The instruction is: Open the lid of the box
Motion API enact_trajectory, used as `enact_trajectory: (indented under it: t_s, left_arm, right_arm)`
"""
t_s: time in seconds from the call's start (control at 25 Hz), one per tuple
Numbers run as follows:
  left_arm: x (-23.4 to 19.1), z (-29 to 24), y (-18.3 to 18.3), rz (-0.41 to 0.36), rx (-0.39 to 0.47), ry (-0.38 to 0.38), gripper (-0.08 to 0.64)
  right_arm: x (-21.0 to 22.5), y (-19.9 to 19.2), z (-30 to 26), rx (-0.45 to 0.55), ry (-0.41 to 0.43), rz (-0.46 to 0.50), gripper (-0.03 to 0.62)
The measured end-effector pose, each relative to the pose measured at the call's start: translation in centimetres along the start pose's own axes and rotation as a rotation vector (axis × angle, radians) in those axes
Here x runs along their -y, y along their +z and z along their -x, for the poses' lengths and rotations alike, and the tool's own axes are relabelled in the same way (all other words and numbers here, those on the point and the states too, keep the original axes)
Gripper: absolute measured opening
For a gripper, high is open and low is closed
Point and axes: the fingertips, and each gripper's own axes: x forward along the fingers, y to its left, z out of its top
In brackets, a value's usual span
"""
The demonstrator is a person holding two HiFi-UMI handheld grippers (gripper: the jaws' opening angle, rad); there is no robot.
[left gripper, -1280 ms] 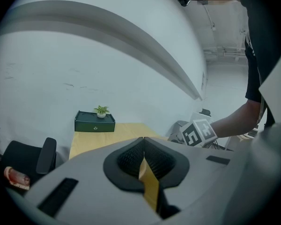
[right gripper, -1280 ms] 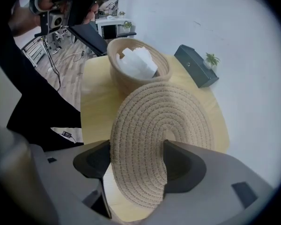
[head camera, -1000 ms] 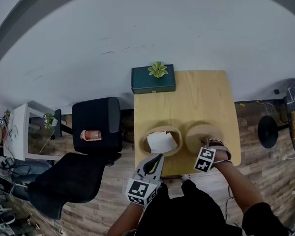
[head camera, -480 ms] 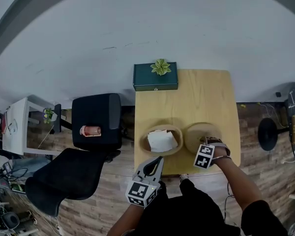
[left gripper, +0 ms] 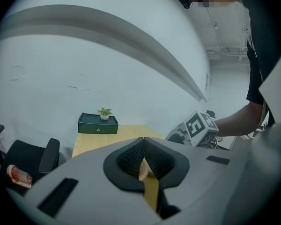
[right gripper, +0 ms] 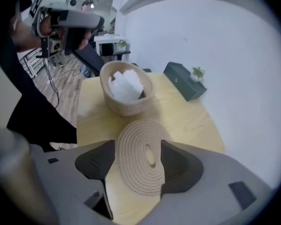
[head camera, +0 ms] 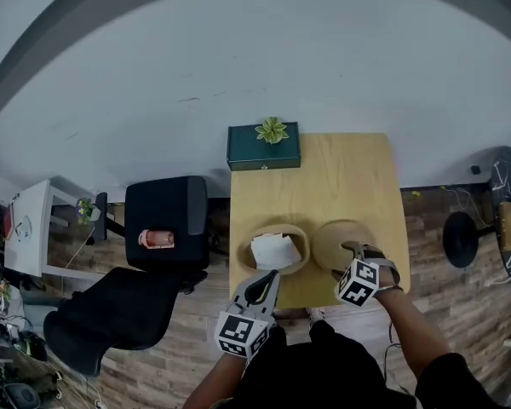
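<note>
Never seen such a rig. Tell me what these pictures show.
A person holds a two-jaw gripper in each hand. One camera sits on the head, looking down; one rides each gripper. On the table stand a woven box with white paper inside, its lid lying beside it, and a green case topped by a plant. The left gripper is shut at the table's near edge. The right gripper, jaws just closed a little, stands open over the lid; nothing looks gripped.

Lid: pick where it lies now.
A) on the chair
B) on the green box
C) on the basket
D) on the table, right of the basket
D: the head view shows the lid flat on the table, right of the open basket.
</note>
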Motion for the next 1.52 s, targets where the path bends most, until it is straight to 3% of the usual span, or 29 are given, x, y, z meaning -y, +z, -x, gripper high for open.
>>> enact_trajectory:
  t_s: [0.32, 0.44, 0.6, 0.96, 1.52]
  left_arm:
    - [2.1, -0.6, 1.8, -0.033, 0.033, -0.042, 0.018]
    - [2.4, -0.7, 2.5, -0.038, 0.043, -0.047, 0.018]
    - [2.4, -0.8, 3.1, -0.05, 0.05, -0.05, 0.018]
    - [1.6, 0.0, 6.5, -0.077, 0.085, -0.048, 0.018]
    - [0.3, 1.1, 8.3, -0.091, 0.15, -0.031, 0.018]
  right_arm:
    - [2.2, 5.3, 8.3, 0.366, -0.166, -0.305, 0.194]
    - [2.5, 6.2, 10.5, 0.451, -0.235, -0.367, 0.142]
    - [3.4, 7.1, 12.8, 0.538, -0.32, -0.434, 0.023]
    - [4.3, 9.5, 17.8, 0.739, -0.366, -0.537, 0.018]
    - [4.7, 10.1, 19.8, 0.8, -0.429, -0.562, 0.018]
